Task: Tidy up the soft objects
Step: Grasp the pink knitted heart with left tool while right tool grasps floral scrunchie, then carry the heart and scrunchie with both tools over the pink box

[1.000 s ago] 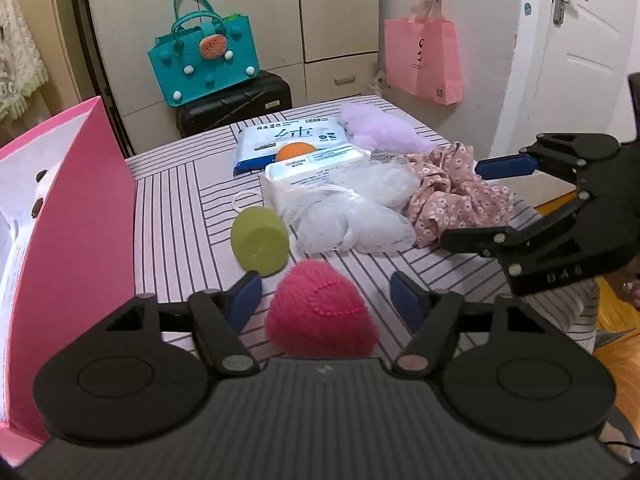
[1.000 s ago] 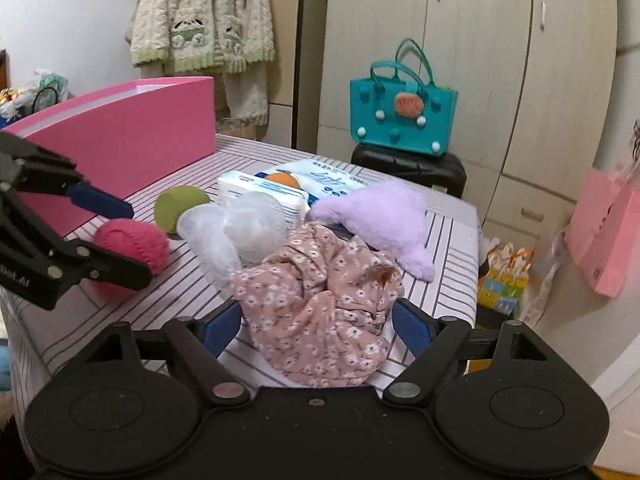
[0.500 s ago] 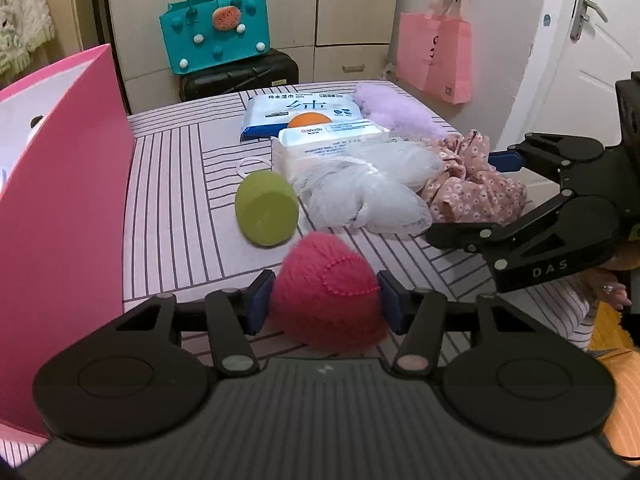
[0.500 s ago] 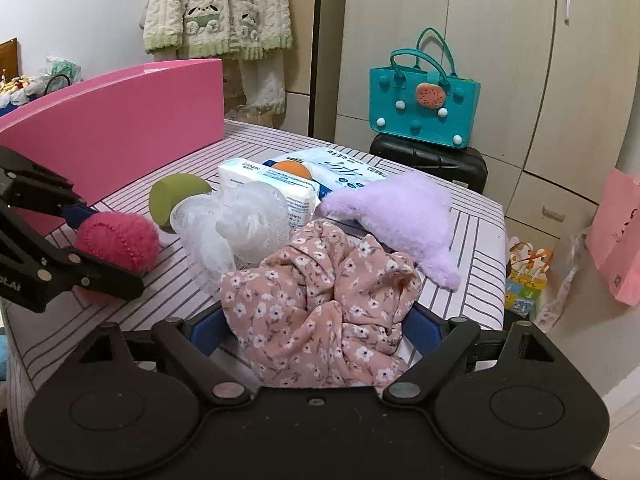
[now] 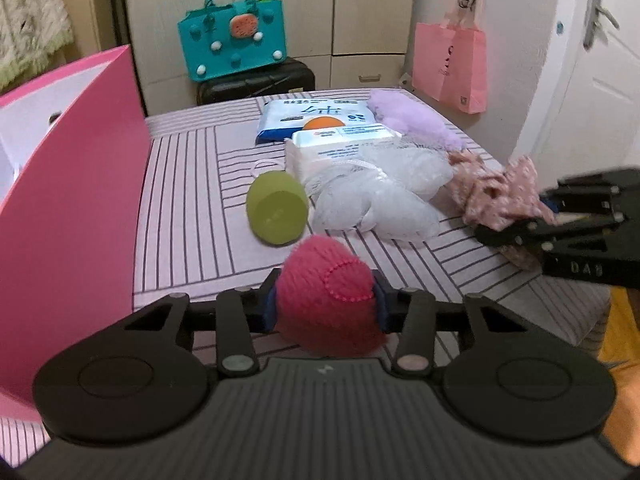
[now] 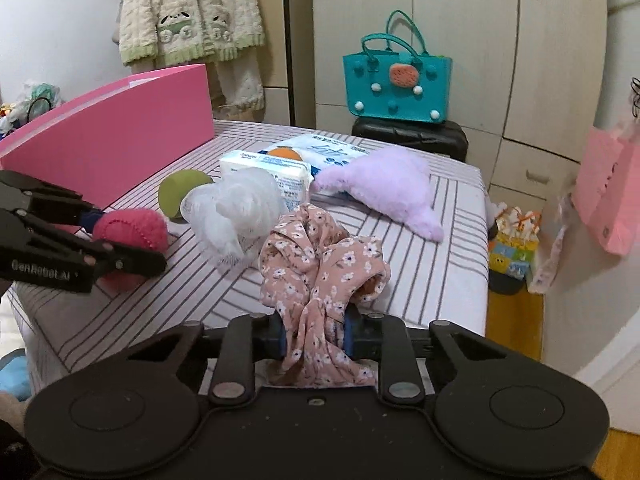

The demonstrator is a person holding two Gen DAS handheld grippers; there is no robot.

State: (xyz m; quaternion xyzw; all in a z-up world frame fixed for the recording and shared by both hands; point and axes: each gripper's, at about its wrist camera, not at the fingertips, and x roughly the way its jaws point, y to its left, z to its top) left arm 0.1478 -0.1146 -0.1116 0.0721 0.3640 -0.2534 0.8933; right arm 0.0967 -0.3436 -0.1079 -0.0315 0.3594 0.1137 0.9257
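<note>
A pink knitted ball (image 5: 320,284) sits at the near edge of the striped table (image 5: 188,208). My left gripper (image 5: 324,306) has its blue pads pressed on the ball's two sides, and its jaws are closing. In the right wrist view, my right gripper (image 6: 314,334) is shut on a bunched floral cloth (image 6: 320,264), which stands up from the table between its pads. The left gripper (image 6: 128,240) with the ball (image 6: 132,228) shows at that view's left. A tall pink box (image 5: 72,208) stands open to the left of the ball.
On the table lie a green round sponge (image 5: 276,212), a white mesh puff (image 5: 380,200), two wipe packs (image 5: 340,144), and a purple plush (image 5: 408,120). Behind it a teal bag (image 5: 232,44) rests on a black case. A pink bag (image 5: 448,64) hangs on the wall.
The left jaws have narrowed from wide apart onto the pink ball. The right jaws stood open round the floral cloth and have now shut on it, bunching it upward.
</note>
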